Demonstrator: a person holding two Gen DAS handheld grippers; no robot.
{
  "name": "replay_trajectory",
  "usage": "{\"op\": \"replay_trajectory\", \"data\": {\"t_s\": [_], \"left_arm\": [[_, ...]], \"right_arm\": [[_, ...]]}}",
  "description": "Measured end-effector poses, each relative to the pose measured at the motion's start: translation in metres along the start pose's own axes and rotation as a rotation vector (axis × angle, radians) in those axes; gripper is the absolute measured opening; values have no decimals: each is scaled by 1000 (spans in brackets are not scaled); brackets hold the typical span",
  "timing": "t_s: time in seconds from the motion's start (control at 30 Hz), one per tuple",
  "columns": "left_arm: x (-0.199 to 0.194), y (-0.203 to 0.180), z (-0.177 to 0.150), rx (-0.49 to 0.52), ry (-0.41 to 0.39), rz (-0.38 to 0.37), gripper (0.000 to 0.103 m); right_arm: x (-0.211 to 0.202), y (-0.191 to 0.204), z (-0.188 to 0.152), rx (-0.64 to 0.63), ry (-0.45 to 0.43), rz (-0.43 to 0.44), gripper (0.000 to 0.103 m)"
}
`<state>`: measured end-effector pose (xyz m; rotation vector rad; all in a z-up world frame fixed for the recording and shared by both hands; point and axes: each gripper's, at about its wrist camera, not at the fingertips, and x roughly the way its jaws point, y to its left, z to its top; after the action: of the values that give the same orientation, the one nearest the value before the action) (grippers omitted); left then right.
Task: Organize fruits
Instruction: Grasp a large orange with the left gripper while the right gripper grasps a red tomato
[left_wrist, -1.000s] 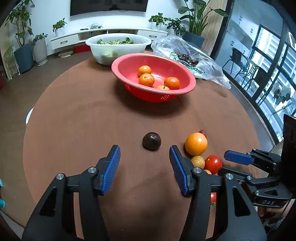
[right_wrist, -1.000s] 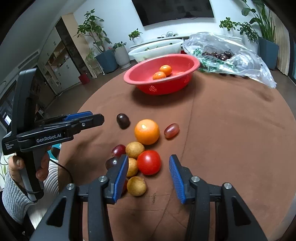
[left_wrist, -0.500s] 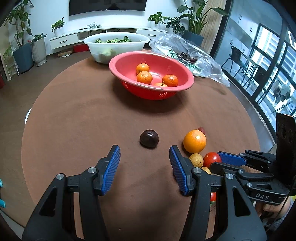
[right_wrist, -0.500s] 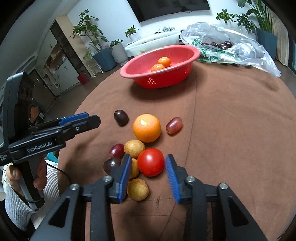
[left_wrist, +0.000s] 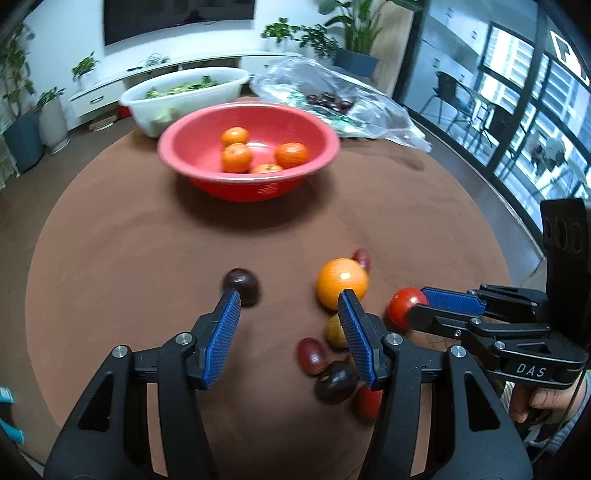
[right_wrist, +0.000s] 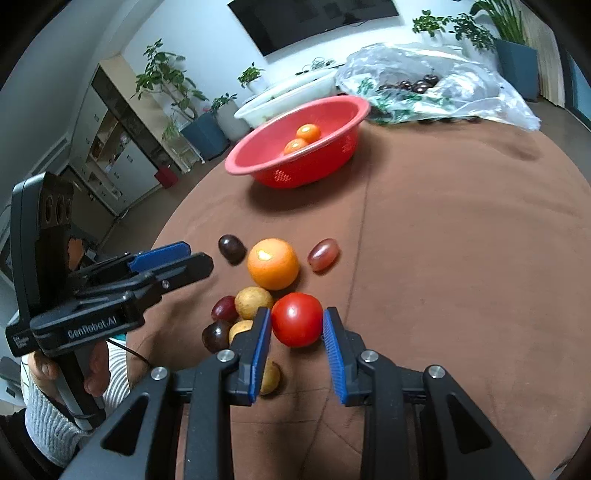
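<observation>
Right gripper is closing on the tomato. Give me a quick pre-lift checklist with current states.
1. Tomato between the right gripper pads: ok.
2. Jaws closing, firm pad contact: cannot tell.
3. Neighbouring yellow fruit clear of left pad: not ok, it crowds the pad.
4. Left gripper out of the way: ok, open, empty, near the dark plum.
5. Red basket has room: ok.
6. Path to basket over the table: ok.

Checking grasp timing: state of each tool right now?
Left tool: open, empty, near the dark plum.
Right tool: closing around the red tomato; pads look about touching, firm grip unclear.
</observation>
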<state>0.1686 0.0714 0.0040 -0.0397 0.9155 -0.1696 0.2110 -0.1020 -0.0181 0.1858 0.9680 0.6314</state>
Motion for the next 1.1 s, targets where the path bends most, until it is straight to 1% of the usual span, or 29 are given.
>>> {"op": "replay_trajectory", "data": {"t_s": [0.3, 0.47, 0.67, 0.77, 0.9, 1.1], "left_arm": [[22, -32, 11, 92, 34, -15, 53], [34, -40, 14, 117, 53, -9, 53], [44, -42, 13, 129, 63, -3, 53], [48, -39, 13, 121, 73, -9, 53], [51, -38, 12, 127, 75, -4, 53], [53, -32, 13, 101, 75, -23, 53]], "right_arm": [[-13, -10, 3, 33, -41, 2, 32], [-21, -12, 5, 44, -67, 4, 32], [-22, -12, 2, 29, -59, -10, 32], [-20, -6, 2, -15, -52, -57, 32], [-19, 3, -1, -93, -45, -163, 32], [-14, 1, -5, -140, -22, -265, 33]]}}
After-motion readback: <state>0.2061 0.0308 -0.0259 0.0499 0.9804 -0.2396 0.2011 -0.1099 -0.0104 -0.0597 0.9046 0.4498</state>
